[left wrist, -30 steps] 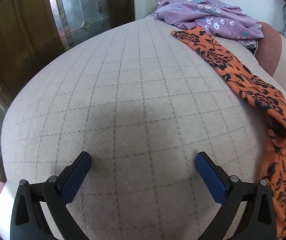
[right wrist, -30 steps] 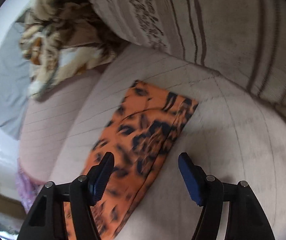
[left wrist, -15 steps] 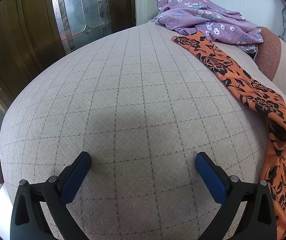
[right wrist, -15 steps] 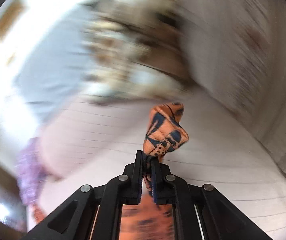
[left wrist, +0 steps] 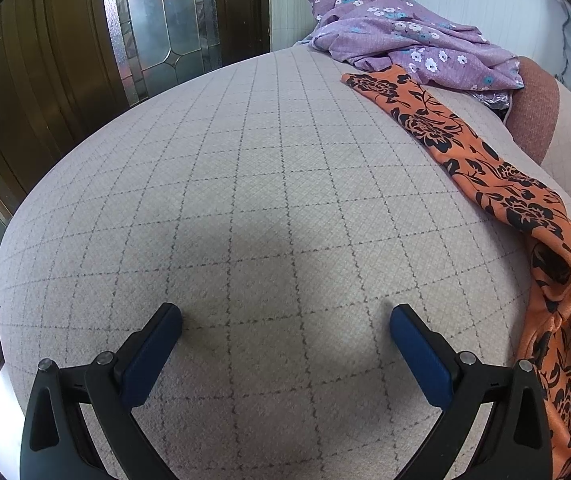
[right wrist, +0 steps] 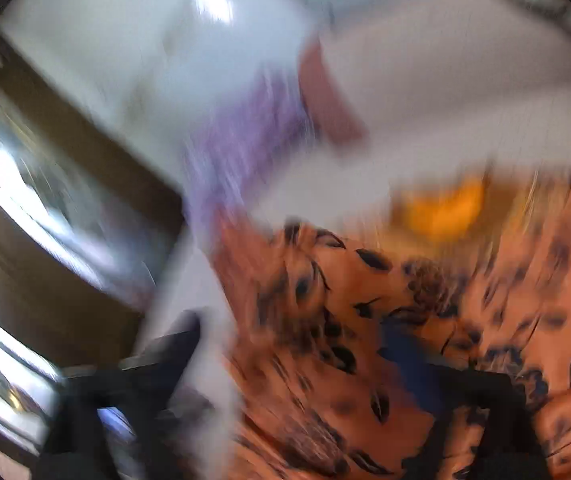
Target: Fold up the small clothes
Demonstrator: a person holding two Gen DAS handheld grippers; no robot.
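Left gripper (left wrist: 285,316) angled downward, jaws spread wide, blue-padded fingers (left wrist: 153,354) well apart, nothing between them. Right gripper (right wrist: 289,332) heavily motion-blurred, jaws opening, fingers (right wrist: 405,364) apart; contact with anything can't be made out.

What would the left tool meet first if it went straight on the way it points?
Most likely the bare checked bed cover; nothing lies between the open left tool and it. The orange floral garment lies off to the side.

orange garment (left wrist: 437,128): black floral | purple garment (left wrist: 405,36): white flowers
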